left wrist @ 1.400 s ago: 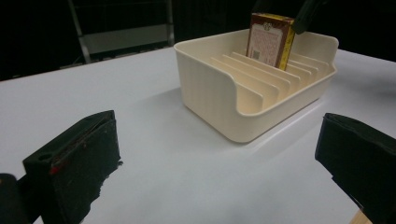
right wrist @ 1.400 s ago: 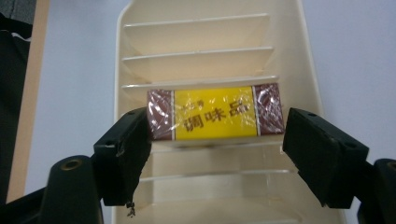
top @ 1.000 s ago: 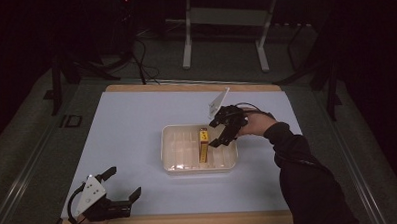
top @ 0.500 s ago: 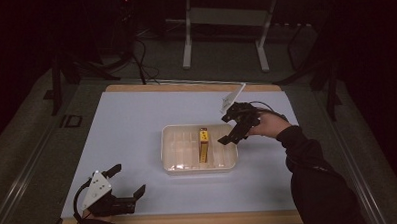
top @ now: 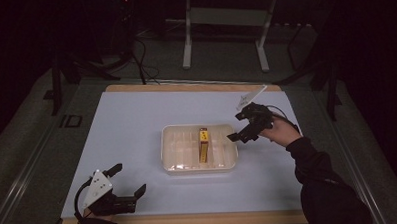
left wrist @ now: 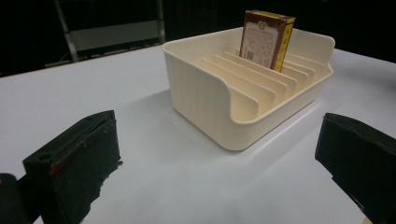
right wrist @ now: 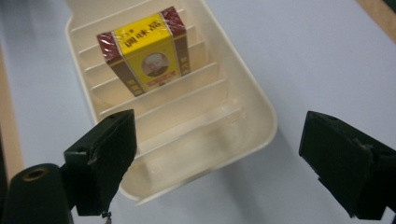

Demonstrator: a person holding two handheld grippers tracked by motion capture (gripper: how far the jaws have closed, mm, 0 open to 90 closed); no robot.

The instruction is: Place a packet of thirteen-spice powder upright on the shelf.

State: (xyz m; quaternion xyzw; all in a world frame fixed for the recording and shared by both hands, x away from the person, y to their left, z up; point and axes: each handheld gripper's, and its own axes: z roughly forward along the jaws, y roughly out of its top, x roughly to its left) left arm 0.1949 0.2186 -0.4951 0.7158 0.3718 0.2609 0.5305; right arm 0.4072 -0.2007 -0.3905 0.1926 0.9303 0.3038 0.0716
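Note:
A cream slotted tray (top: 166, 149) sits mid-table. A yellow and brown box (top: 203, 144) stands on edge in one of its slots. My right gripper (top: 238, 125) hovers just right of the tray. Its jaws have just been opening and stand wide with nothing between them. The right gripper view looks past the open right gripper (right wrist: 219, 163) at the box (right wrist: 144, 51) in the tray (right wrist: 261, 112). My left gripper (top: 128, 179) rests open near the front left edge. In the left gripper view, the left gripper (left wrist: 219, 158) faces the tray (left wrist: 201, 93) and the box (left wrist: 266, 39).
The white table top (top: 136, 114) has a wooden rim (top: 190, 221) along the front. A metal stand (top: 223, 21) and cables (top: 145, 64) lie on the floor behind the table. A sleeve (top: 319, 178) comes in from the lower right.
My right gripper has drawn back to the right from over the tray, its jaws now wide. The box stays in its slot. The left gripper has kept still.

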